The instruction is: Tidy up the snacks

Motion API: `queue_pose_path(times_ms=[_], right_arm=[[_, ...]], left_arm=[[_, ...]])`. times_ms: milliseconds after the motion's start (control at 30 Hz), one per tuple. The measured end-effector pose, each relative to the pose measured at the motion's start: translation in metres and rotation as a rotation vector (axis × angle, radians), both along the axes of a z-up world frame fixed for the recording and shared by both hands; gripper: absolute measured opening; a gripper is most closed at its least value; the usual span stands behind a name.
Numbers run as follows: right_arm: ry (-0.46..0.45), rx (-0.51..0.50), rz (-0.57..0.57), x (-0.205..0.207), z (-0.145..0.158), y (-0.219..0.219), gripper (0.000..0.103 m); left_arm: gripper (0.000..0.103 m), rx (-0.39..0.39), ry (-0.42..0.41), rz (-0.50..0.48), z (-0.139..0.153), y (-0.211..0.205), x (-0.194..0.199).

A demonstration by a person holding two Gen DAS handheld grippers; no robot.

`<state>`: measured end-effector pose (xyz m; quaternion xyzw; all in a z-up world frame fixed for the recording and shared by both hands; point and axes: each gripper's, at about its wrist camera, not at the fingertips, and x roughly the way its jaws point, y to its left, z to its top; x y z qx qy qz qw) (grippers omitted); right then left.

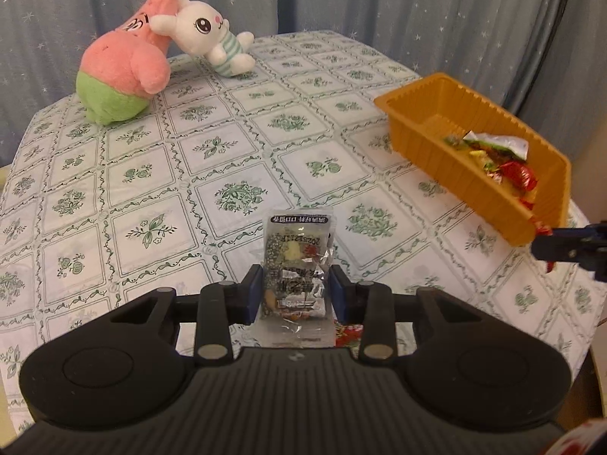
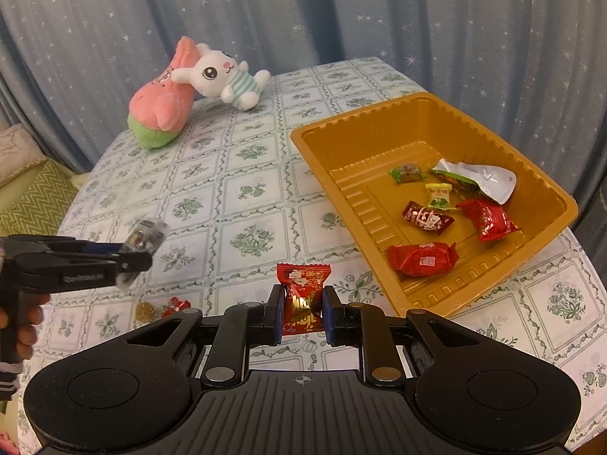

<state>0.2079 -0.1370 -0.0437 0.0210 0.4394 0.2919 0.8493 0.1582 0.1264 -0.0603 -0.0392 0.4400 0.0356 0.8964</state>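
Observation:
My left gripper (image 1: 296, 288) is shut on a clear snack packet with black print (image 1: 297, 261) and holds it above the table. It also shows at the left of the right wrist view (image 2: 136, 261), with the packet (image 2: 146, 237) in its tip. My right gripper (image 2: 302, 309) is shut on a red candy with gold print (image 2: 303, 297), just left of the orange tray (image 2: 379, 125). The tray holds several wrapped snacks, among them a red one (image 2: 421, 259) and a white pouch (image 2: 478, 178). In the left wrist view the tray (image 1: 425, 87) is at the right, with my right gripper (image 1: 550, 246) beside its near corner.
A pink and green plush (image 2: 163, 110) and a white rabbit plush (image 2: 224, 76) lie at the table's far side. Two small candies (image 2: 163, 309) lie on the flowered tablecloth (image 2: 250, 197) near my left gripper. A star-patterned curtain (image 2: 341, 11) hangs behind the table.

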Motion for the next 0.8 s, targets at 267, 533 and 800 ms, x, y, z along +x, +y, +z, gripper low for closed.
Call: queue_pose_path(times_ms=[267,533,800], right_arm=[[-0.010,0.023,0.007,0.009,0.002,-0.020,0.021],[-0.027,0.036,-0.015,0.034,0.009,-0.060,0.021],[-0.051,0.046,-0.022,0.063,0.017,-0.102,0.021]], left_arm=[[0.034,-0.031,-0.027,-0.016,0.025,-0.038,-0.009],[0.034,-0.048,-0.058,-0.073,0.042,-0.101,0.009],[0.035,-0.051,-0.082,-0.100,0.053,-0.158,0.036]])
